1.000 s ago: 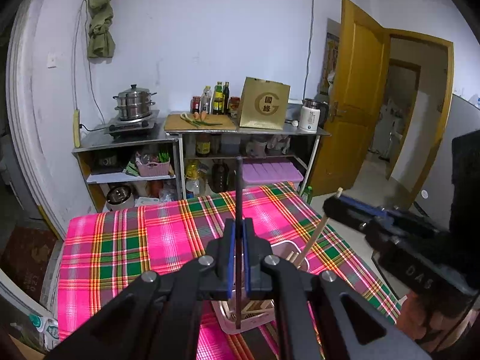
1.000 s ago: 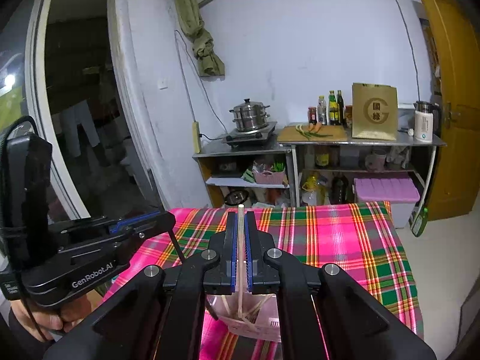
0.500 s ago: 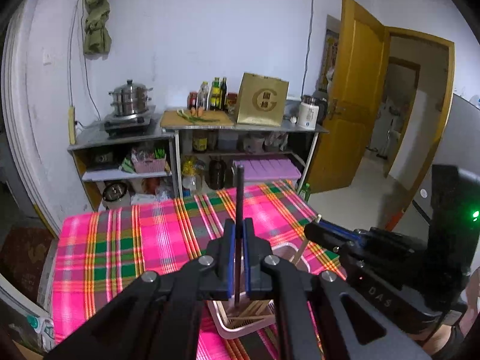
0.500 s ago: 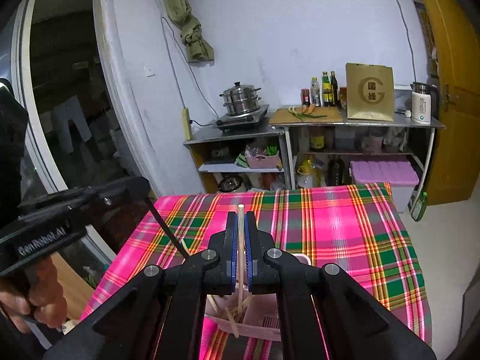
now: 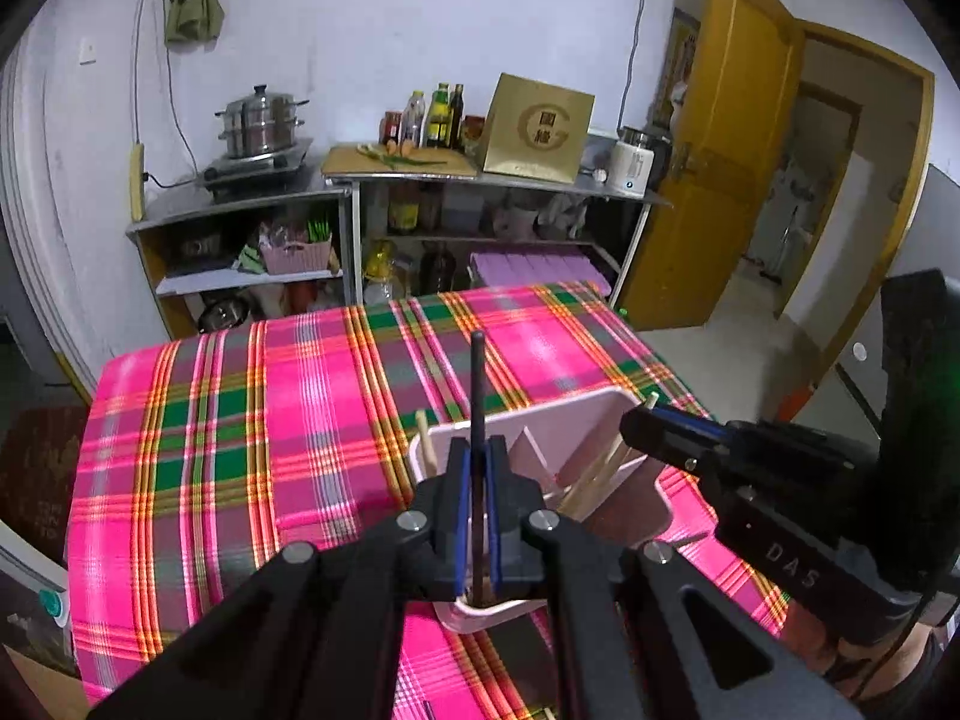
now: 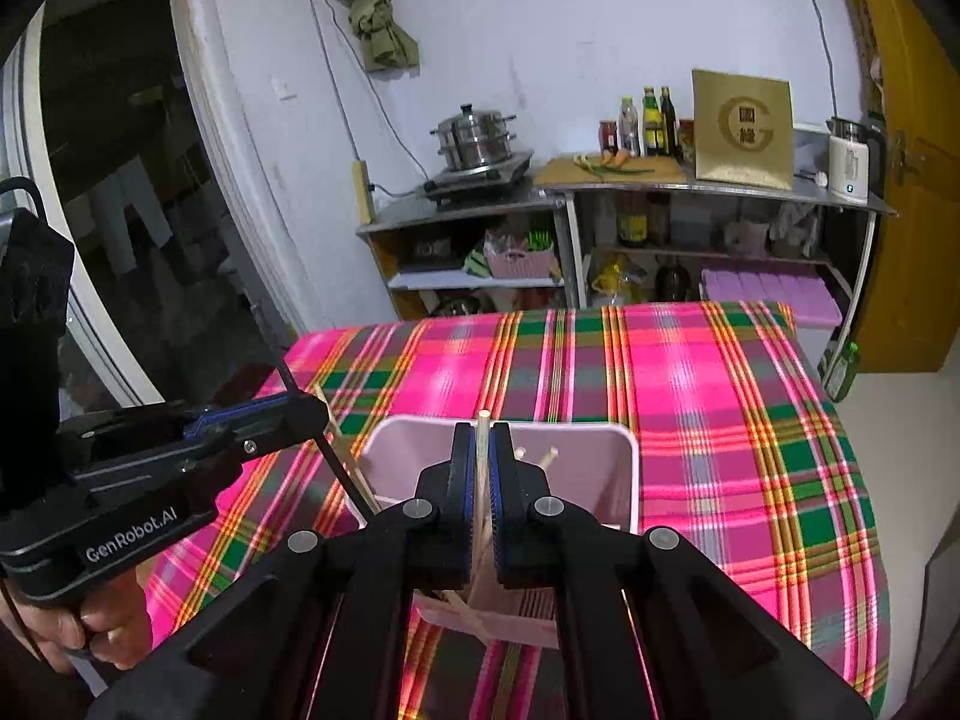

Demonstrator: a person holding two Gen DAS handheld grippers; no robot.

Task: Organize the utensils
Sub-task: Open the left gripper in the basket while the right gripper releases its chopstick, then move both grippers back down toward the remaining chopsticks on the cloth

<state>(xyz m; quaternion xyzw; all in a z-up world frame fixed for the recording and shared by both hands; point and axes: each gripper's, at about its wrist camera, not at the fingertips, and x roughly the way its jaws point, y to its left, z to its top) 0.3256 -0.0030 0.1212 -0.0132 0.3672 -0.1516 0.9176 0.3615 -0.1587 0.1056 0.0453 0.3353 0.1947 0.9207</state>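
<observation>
A pink utensil holder (image 5: 543, 414) with an inner divider stands on the plaid tablecloth (image 5: 240, 420); several wooden chopsticks (image 5: 591, 480) lean inside it. My left gripper (image 5: 478, 450) is shut on a dark chopstick (image 5: 477, 384), held upright with its lower end down inside the holder. At the right of the left wrist view, my right gripper (image 5: 630, 423) hangs over the holder's right side. In the right wrist view the right gripper (image 6: 482, 429) is shut on a pale wooden chopstick (image 6: 482, 456) above the holder (image 6: 624, 480). The left gripper (image 6: 321, 411) and its dark chopstick (image 6: 336, 468) are at the left.
Metal shelves against the far wall carry a steamer pot (image 5: 261, 120) on a stove, bottles (image 5: 441, 117), a gold box (image 5: 537, 129) and a kettle (image 5: 636, 162). A yellow door (image 5: 732, 180) stands open at the right. A person's hand (image 6: 78, 618) grips the left handle.
Both grippers have sunk toward the holder, which now sits closer and larger. The two chopsticks' lower ends have gone deeper into it. Both jaws have stayed shut.
</observation>
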